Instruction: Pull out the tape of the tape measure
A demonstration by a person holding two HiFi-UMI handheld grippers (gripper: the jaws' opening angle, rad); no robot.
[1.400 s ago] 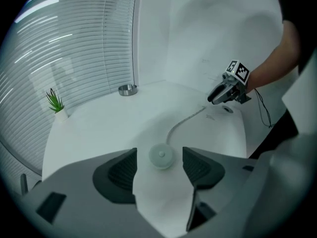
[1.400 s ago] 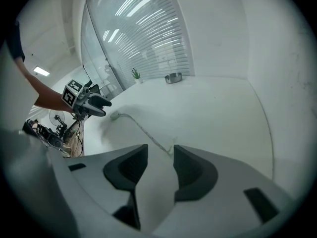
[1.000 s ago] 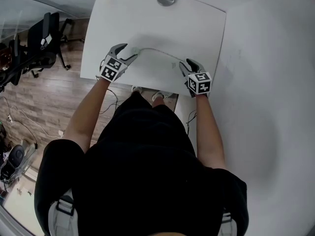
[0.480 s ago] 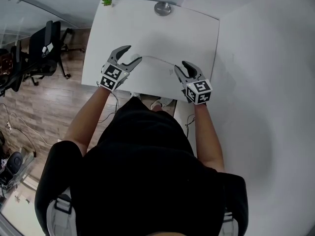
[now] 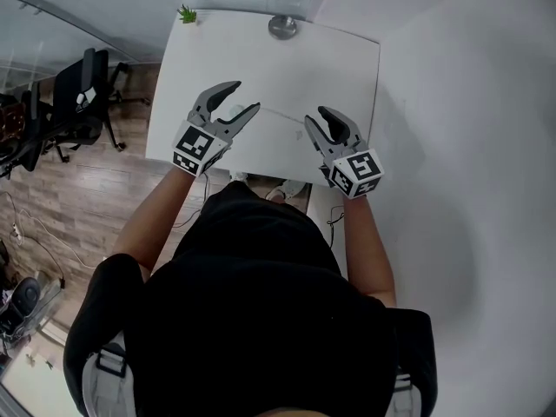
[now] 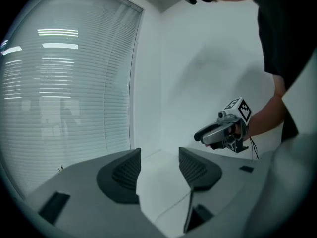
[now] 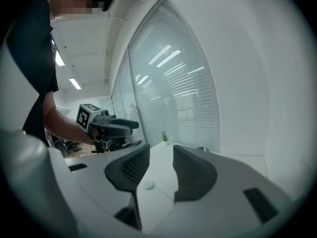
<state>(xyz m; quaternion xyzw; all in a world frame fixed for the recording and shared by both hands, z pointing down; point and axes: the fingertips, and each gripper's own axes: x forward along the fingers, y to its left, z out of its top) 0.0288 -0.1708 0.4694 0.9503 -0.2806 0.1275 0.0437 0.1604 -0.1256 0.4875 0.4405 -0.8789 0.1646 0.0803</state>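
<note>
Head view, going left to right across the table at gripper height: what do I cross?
left gripper (jaws closing, nothing between them) → pulled-out tape lying on the table → right gripper (jaws closing, nothing between them)

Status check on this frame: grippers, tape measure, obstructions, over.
Left gripper, right gripper: both empty, jaws closing, hovering above white table. Tape measure on table, tape drawn out. No obstruction seen.
</note>
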